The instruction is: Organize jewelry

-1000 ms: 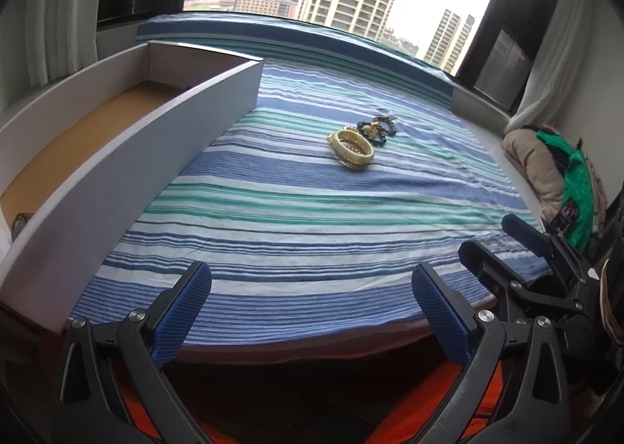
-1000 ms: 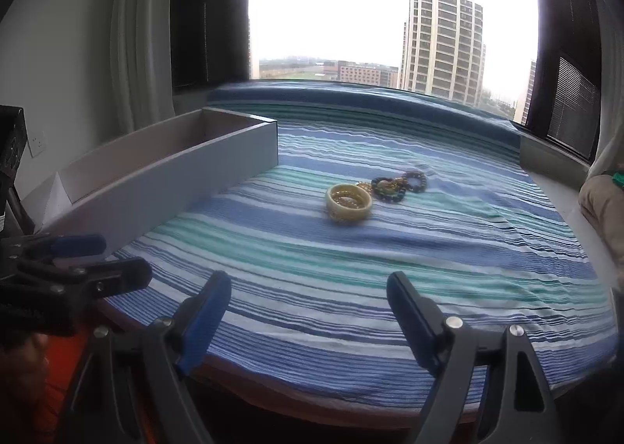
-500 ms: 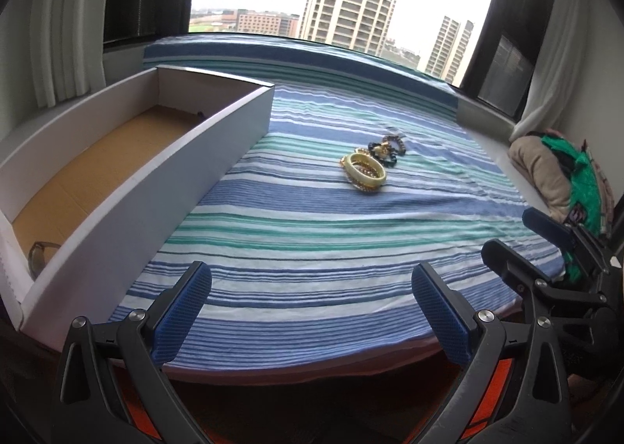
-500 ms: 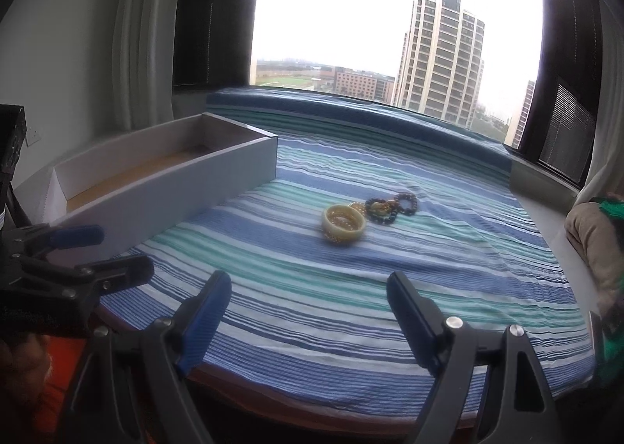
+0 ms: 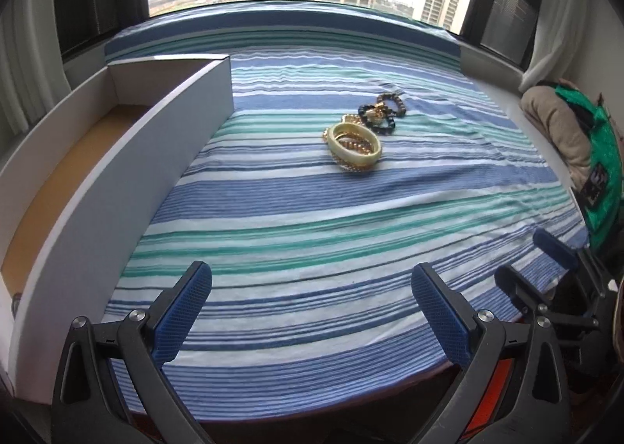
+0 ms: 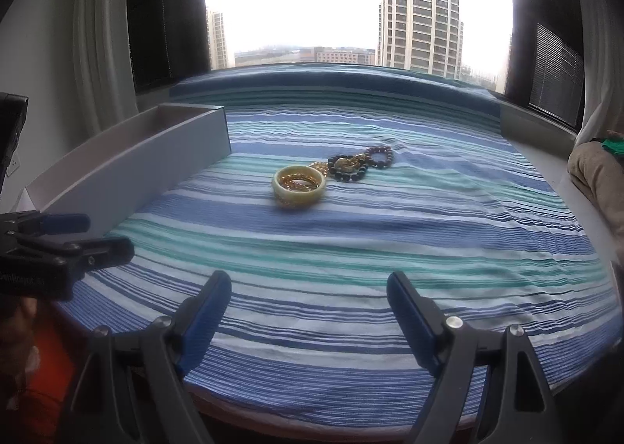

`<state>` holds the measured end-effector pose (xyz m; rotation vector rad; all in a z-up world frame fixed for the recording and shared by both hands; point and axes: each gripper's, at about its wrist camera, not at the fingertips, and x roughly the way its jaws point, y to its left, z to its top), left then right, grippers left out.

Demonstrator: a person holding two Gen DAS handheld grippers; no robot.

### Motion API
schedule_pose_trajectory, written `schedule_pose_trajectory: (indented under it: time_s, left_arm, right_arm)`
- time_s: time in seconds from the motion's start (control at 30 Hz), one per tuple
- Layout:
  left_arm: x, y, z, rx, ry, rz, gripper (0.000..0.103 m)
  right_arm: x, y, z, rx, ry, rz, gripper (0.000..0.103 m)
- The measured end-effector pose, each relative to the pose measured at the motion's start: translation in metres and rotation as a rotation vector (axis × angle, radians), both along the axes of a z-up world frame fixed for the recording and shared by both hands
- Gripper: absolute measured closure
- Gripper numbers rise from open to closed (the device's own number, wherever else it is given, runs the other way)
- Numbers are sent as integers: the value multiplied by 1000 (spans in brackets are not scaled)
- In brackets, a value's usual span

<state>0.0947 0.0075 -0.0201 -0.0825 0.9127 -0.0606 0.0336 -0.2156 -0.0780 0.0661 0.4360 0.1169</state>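
Note:
A small pile of jewelry lies mid-cloth: a cream bangle (image 5: 354, 147) (image 6: 298, 186) over gold chain bracelets (image 5: 352, 145), with dark bead bracelets (image 5: 380, 114) (image 6: 348, 167) just behind. A long white box (image 5: 128, 171) (image 6: 132, 171) with a brown floor stands open at the left. My left gripper (image 5: 312, 303) is open and empty above the near edge of the striped cloth (image 5: 312, 222). My right gripper (image 6: 308, 311) is open and empty too, over the near edge. Each gripper shows at the side of the other's view.
The striped cloth (image 6: 390, 241) covers a window-side platform. A beige and green bundle of fabric (image 5: 577, 140) lies at the right edge. Curtains (image 6: 101, 34) hang at the left; the window is behind. A small dark item (image 5: 15, 301) lies in the box's near end.
Both grippers have moved forward and up over the cloth's near edge, so the jewelry looks closer. Both stay open. The jewelry and box have not moved.

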Motion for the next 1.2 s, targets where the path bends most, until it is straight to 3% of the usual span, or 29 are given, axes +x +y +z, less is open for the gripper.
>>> schedule_pose_trajectory:
  time_s: [0.13, 0.23, 0.33, 0.4, 0.57, 0.63, 0.73, 0.77, 0.97, 1.2]
  left_arm:
    - [46, -19, 12, 2, -25, -55, 1]
    - [91, -37, 2, 5, -6, -107, 1]
    - [139, -36, -17, -55, 51, -59, 5]
    - [167, -32, -34, -76, 85, -16, 15]
    - [205, -29, -80, -42, 188, 42, 45]
    - [211, -30, -90, -44, 214, 41, 58]
    - [215, -33, -96, -37, 219, 31, 89]
    - [216, -31, -95, -42, 216, 41, 92]
    - [202, -18, -76, -130, 187, 39, 93]
    - [154, 24, -62, -306, 216, 62, 93]
  right_arm:
    - [0, -20, -12, 27, 15, -25, 19]
    - [4, -34, -20, 56, 40, -46, 19]
    - [4, -46, -23, 87, 42, -58, 19]
    - [2, -50, -24, 90, 38, -65, 19]
    - [-2, -57, -30, 96, 49, -67, 19]
    - [-2, -57, -33, 95, 57, -66, 19]
    - [-3, -57, -37, 90, 70, -66, 19]
    - [-3, -56, -38, 88, 74, -65, 19]
    - [-9, -48, -35, 68, 67, -58, 19]
    - [-7, -37, -31, 59, 73, -38, 19]
